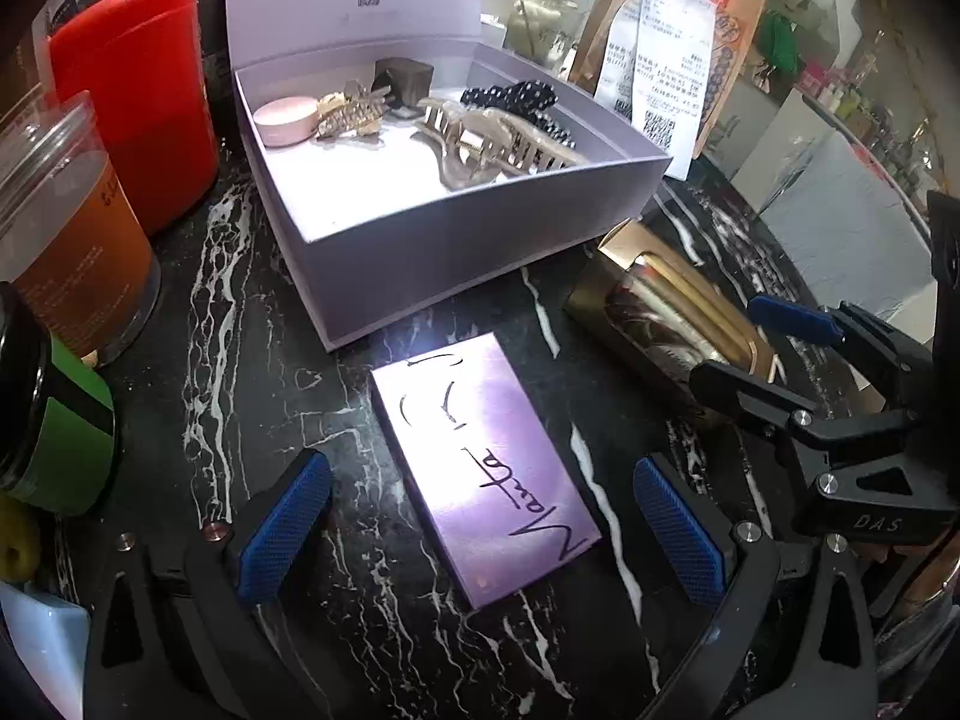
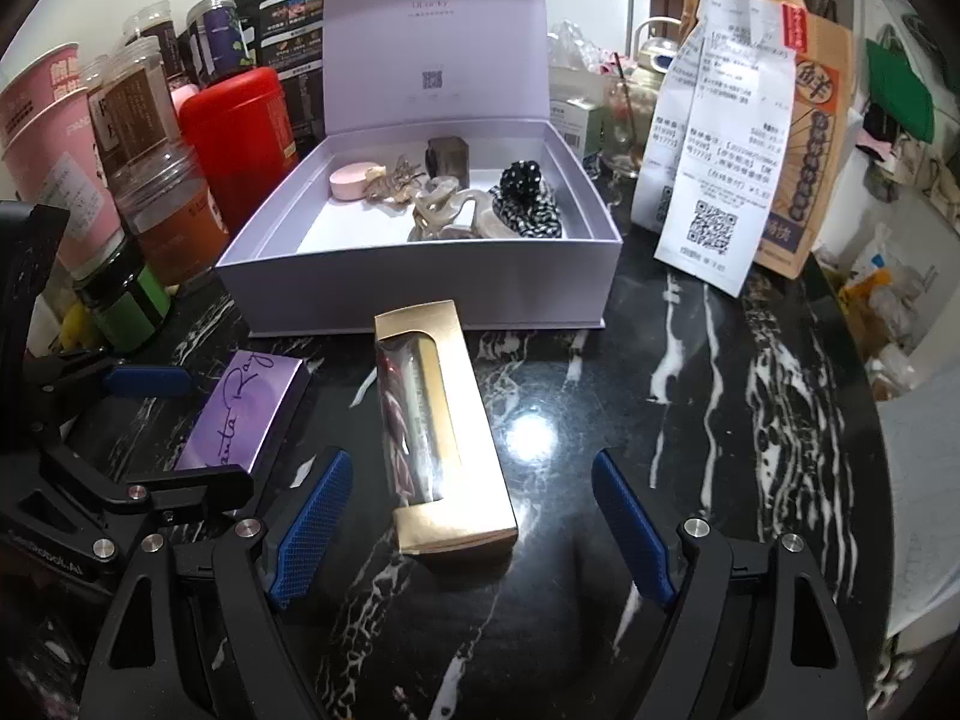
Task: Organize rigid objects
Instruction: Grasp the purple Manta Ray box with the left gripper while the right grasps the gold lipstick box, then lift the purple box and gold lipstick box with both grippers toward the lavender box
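The left gripper (image 1: 483, 531) stands wide open above the black marble table (image 1: 252, 360), and it holds nothing. Between its two blue pads (image 1: 282, 531) lies a flat purple box (image 1: 480, 468) with black handwriting on top; the pads are on both sides of the box but apart from it.

The right gripper (image 2: 471, 531) is also wide open and empty. A long gold box (image 2: 447, 426) with a clear window lies flat on the table in front of it, nearer to its left pad (image 2: 312, 531) than to its right one, and touches neither. In the left wrist view this gold box (image 1: 666, 312) is to the right of the left gripper, beyond the purple box, with the right gripper (image 1: 750, 339) open over it.

Straight ahead of both grippers, past the two small boxes, stands an open lilac gift box (image 2: 420, 282) with its lid (image 2: 435, 36) raised upright at the back. Inside it are a round pink case (image 2: 351, 180), a golden hair clip (image 2: 393, 183), a dark cube (image 2: 447, 159), a large translucent claw clip (image 2: 450, 213) and a black clip with white dots (image 2: 528, 198).

To the left of the gift box are a red canister (image 2: 240, 138) and some clear jars (image 2: 165, 210). To its right a brown paper bag (image 2: 810, 150) stands with long receipts (image 2: 720, 150) on it.
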Available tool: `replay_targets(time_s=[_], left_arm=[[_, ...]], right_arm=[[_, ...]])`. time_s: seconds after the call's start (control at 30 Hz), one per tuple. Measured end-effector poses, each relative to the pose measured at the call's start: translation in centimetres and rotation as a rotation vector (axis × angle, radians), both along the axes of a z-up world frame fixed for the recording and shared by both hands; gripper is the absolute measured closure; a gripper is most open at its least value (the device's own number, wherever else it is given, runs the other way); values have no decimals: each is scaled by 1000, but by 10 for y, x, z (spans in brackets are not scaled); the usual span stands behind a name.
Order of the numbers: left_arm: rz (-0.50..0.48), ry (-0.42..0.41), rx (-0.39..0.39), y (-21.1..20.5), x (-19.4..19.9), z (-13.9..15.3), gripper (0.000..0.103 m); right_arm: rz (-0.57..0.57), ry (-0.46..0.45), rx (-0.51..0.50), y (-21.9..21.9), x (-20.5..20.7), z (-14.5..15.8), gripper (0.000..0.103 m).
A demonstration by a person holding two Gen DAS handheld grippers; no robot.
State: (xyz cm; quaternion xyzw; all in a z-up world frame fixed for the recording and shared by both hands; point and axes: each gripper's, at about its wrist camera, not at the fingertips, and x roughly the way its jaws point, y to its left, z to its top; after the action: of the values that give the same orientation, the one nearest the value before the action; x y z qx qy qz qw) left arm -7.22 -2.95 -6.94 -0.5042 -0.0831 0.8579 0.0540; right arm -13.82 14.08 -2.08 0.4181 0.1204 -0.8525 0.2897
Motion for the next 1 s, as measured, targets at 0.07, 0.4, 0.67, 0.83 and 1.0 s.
replay_targets(time_s=[0.07,0.4,0.67,0.83,1.0], left_arm=[[-3,-24,-19,1,-3,-3,0],[-3,-7,-83,5,-5,-4,14],[-27,37,-88,6,-1,2,39],[-61,49,-91,9,3,2,45],[-76,41,-89,10,8,3,46]], right_arm=[[4,-14,-1,-2,-4,-3,20],[31,-27,7,-13,-10,-11,21],[25,-45,-3,-14,-13,-15,58],[24,-48,-13,-9,-8,-15,63],[8,-59,-15,1,1,-14,63]])
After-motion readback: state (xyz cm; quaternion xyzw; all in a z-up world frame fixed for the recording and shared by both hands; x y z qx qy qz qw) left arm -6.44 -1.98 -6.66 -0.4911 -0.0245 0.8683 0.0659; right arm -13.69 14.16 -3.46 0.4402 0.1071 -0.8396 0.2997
